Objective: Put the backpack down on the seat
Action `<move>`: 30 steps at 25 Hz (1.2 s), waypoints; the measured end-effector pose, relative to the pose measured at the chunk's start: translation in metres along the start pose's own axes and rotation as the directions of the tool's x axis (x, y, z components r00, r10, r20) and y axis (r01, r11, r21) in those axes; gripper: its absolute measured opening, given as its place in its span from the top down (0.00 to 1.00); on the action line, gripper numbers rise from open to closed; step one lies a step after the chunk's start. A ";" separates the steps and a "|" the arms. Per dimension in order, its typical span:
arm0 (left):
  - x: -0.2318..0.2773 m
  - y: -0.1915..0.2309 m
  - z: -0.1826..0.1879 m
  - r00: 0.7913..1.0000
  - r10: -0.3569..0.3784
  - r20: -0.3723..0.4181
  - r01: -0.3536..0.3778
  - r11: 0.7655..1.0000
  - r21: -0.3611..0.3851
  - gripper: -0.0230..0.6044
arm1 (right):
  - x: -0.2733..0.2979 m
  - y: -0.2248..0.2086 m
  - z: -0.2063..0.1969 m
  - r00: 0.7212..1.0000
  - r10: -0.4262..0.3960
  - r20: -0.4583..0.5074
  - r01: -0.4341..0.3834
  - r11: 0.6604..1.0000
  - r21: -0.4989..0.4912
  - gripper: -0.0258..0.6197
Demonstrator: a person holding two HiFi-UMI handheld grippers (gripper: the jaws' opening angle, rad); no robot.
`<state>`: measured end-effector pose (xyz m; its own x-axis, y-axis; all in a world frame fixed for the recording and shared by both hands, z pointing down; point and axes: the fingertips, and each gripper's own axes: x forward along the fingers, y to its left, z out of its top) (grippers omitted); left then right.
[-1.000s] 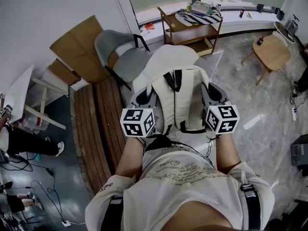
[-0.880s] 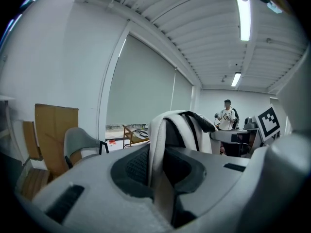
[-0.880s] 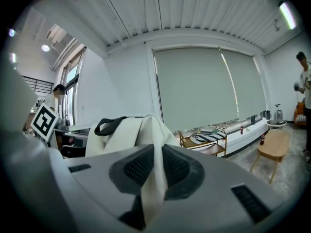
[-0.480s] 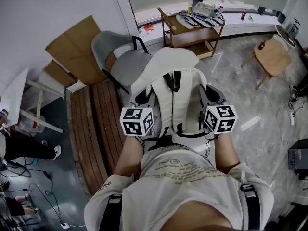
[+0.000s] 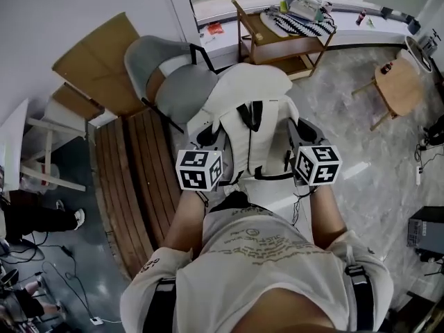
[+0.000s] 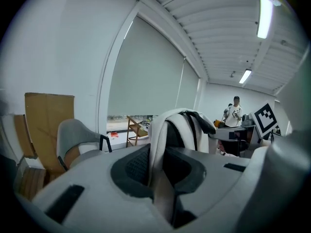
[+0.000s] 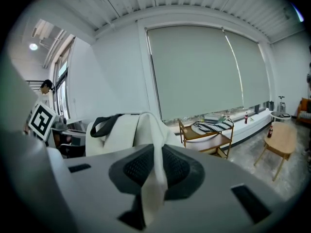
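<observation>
The white backpack point(image 5: 258, 92) was held in the air, one shoulder strap point(image 6: 156, 149) being pinched in the closed jaws of the left gripper point(image 5: 208, 136) and one in the right gripper point(image 5: 302, 132); the grey seat point(image 5: 182, 90) was seen ahead and leftward, nearer the left gripper

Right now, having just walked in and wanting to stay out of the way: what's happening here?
A person holds a white backpack up with two handheld grippers. The left gripper and the right gripper are each clamped on a shoulder strap. The backpack hangs in front of the person, over a white chair, beside a grey chair. Whether it touches the seat yet is unclear.
</observation>
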<state>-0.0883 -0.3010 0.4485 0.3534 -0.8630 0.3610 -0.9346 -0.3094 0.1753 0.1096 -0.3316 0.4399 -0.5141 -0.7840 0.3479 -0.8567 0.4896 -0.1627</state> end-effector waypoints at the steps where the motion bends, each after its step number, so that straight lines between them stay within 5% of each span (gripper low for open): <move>1: 0.008 0.007 -0.003 1.000 -0.001 -0.014 0.001 1.000 -0.003 0.86 | 0.012 -0.003 -0.003 1.000 -0.001 -0.020 0.001 1.000 0.001 0.87; 8: 0.068 0.046 -0.046 0.989 -0.010 -0.147 0.007 1.000 -0.016 0.86 | 0.089 -0.029 -0.045 0.978 -0.013 -0.207 0.006 0.999 -0.036 0.87; 15: 0.132 0.092 -0.116 0.953 0.000 -0.302 -0.008 1.000 -0.024 0.87 | 0.171 -0.054 -0.114 0.929 -0.023 -0.370 -0.003 0.998 -0.069 0.87; 30: 0.216 0.149 -0.267 0.799 -0.025 -0.601 -0.026 0.997 -0.076 0.87 | 0.289 -0.091 -0.250 0.775 -0.093 -0.625 0.028 0.993 -0.113 0.87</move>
<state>-0.1403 -0.4272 0.7974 0.3293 -0.4421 0.8343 -0.9379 -0.2553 0.2349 0.0499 -0.5072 0.7862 -0.2921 -0.4142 0.8621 -0.8603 0.5075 -0.0476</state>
